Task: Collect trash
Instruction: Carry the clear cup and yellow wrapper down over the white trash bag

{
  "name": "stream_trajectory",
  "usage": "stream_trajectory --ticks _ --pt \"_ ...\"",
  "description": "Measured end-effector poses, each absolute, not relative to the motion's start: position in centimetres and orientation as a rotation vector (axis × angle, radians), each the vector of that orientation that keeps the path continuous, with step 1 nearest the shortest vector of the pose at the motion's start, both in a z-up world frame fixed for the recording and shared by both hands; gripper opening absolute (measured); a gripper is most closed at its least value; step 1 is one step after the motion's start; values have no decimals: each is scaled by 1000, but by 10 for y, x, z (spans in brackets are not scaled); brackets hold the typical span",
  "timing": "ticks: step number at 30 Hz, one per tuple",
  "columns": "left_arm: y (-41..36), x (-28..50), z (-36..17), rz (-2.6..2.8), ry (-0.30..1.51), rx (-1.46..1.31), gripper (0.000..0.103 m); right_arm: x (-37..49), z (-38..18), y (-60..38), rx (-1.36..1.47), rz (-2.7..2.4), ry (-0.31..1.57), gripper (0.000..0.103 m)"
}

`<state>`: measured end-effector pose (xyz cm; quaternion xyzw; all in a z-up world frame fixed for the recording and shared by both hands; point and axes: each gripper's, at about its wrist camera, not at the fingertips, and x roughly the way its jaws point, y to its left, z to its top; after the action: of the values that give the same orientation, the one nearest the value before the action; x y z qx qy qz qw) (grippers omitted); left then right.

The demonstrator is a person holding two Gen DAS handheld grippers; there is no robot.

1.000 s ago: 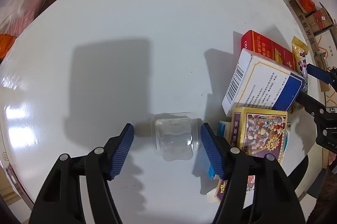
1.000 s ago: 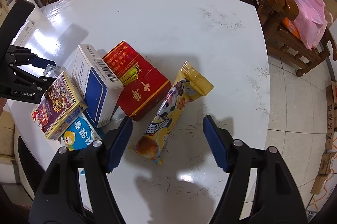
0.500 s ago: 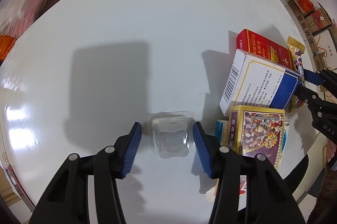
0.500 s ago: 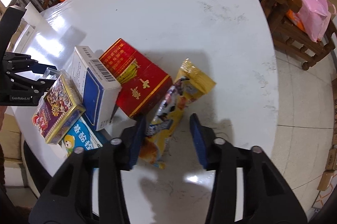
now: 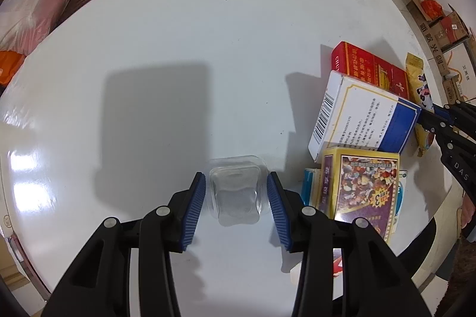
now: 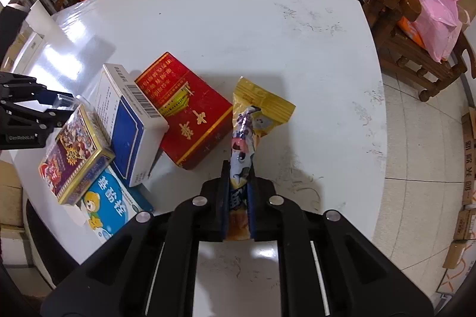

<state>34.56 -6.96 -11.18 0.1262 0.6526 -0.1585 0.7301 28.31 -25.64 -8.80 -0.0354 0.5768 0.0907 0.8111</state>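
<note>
Glossy white table point(image 5: 208, 49); crinkly wrapper point(image 6: 253, 120), clear plastic cup point(image 5: 236, 195).

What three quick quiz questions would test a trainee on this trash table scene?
1. True or false: the right gripper is shut on the yellow wrapper.
2. What lies between the left gripper's closing jaws: A) red box B) clear tray C) barcode box?
3. Which box leans on the red box?

Key
1. True; its pads pinch the wrapper's near end.
2. B; the clear tray sits between the pads, seemingly not yet touched.
3. The white and blue box with the barcode.
</note>
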Motion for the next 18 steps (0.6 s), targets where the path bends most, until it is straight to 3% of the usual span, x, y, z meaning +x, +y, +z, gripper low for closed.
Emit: stream_trajectory --ticks 18 --pt "-52 330 -81 -340 1397 252 39 263 -53 -254 -96 168 1159 9"
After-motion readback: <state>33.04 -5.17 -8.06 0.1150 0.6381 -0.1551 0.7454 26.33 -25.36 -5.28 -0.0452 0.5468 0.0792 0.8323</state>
